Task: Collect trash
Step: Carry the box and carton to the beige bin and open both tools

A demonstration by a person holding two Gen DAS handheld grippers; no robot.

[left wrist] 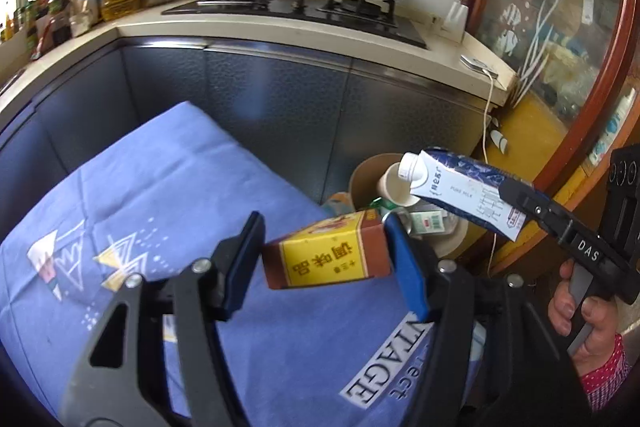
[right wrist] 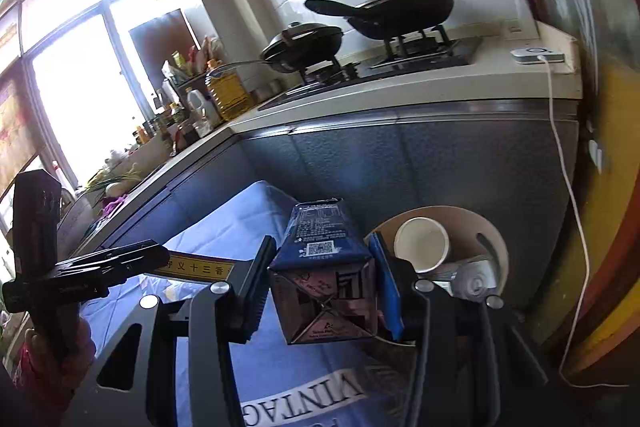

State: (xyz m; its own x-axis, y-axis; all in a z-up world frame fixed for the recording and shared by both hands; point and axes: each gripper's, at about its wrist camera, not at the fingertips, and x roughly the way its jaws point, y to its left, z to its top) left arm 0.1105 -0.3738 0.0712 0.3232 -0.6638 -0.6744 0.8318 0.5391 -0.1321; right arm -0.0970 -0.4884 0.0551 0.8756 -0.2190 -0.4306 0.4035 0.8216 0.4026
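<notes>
Cartons ride clamped in both tools: my left hand-held gripper grasps the yellow seasoning box, my right hand-held gripper the milk carton. I'd center each over the bin at two o'clock before releasing.

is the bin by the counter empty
No, the bin already holds a white paper cup and other trash.

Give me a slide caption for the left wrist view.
Left gripper holds a yellow box; right gripper carries a milk carton over the bin.
</notes>
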